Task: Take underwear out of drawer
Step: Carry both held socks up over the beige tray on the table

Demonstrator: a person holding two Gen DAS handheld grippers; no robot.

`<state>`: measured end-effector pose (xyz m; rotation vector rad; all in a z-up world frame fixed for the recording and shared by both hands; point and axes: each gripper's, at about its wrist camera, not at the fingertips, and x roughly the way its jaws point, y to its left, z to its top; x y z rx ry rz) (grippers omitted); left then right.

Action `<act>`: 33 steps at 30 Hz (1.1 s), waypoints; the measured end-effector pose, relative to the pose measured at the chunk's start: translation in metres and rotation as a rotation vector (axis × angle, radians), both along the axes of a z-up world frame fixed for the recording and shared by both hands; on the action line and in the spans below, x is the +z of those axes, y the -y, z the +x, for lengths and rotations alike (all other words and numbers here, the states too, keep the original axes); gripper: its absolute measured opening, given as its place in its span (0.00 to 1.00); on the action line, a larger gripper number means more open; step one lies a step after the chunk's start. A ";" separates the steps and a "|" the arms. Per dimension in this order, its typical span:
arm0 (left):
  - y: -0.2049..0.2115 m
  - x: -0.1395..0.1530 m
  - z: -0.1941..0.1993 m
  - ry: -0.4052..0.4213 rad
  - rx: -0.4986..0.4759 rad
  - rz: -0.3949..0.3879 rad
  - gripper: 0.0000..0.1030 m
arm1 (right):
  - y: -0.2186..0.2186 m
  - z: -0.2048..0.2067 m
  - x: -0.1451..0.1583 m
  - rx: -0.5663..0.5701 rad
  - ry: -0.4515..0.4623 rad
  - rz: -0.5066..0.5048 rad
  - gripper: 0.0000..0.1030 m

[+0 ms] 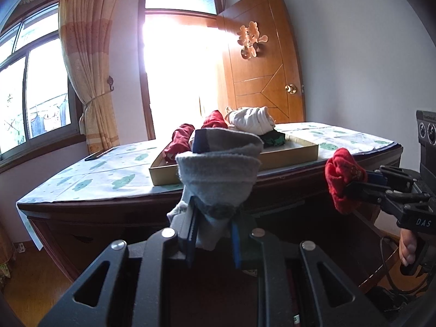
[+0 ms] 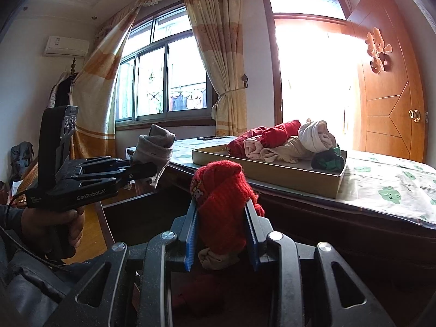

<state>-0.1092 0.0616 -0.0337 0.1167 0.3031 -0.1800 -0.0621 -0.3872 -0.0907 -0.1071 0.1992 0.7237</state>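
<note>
Left gripper (image 1: pixel 212 234) is clamped on a rolled grey garment (image 1: pixel 218 174), the bundle sticking up past the blue-lined fingers (image 1: pixel 192 242). Right gripper (image 2: pixel 222 234) is clamped on a rolled red knit garment (image 2: pixel 223 199), with a beige bit of cloth poking out below between the fingers. Both bundles are held in the air in front of the dresser (image 1: pixel 81 218), near its front edge, apart from each other. From the left wrist view the right gripper shows at the right edge with the red roll at its tip; from the right wrist view the left gripper shows at the left with the grey roll at its tip.

Below the grippers a dark opening in the dresser front looks like the drawer (image 2: pixel 141 218); inside is too dark to read.

On the dresser top lies a patterned cloth (image 2: pixel 395 185) with green shapes. A shallow cardboard tray (image 2: pixel 261 171) sits on it, holding more rolled clothes (image 2: pixel 288 141): dark red, red, pink, beige, white, green. A flat dark object (image 1: pixel 98 154) lies on the cloth further back, toward the window.

Behind: curtains (image 2: pixel 209 54), window (image 2: pixel 163 79), wooden door (image 1: pixel 261 62) standing open, bright doorway.
</note>
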 end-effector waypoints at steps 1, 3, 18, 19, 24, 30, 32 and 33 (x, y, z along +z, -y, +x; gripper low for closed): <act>0.000 0.000 0.000 0.004 0.001 0.001 0.18 | 0.000 -0.001 0.000 0.002 0.003 0.002 0.32; 0.001 0.001 -0.002 0.011 0.002 0.002 0.18 | 0.000 -0.001 0.000 0.008 0.007 0.004 0.32; 0.001 0.005 0.003 0.017 0.023 0.008 0.18 | 0.002 0.002 0.002 0.043 0.007 0.008 0.32; 0.001 0.006 0.005 0.015 0.024 0.008 0.18 | 0.002 0.001 0.002 0.044 0.005 0.008 0.32; 0.002 0.008 0.009 0.012 0.028 0.009 0.18 | 0.002 0.003 0.004 0.051 -0.005 0.015 0.32; 0.001 0.011 0.011 0.009 0.028 0.003 0.18 | 0.002 0.002 0.007 0.056 -0.007 0.017 0.32; 0.001 0.013 0.011 0.009 0.028 0.001 0.18 | 0.002 0.002 0.007 0.055 -0.006 0.016 0.32; 0.001 0.013 0.011 0.011 0.028 0.002 0.18 | 0.002 0.002 0.008 0.055 -0.006 0.017 0.32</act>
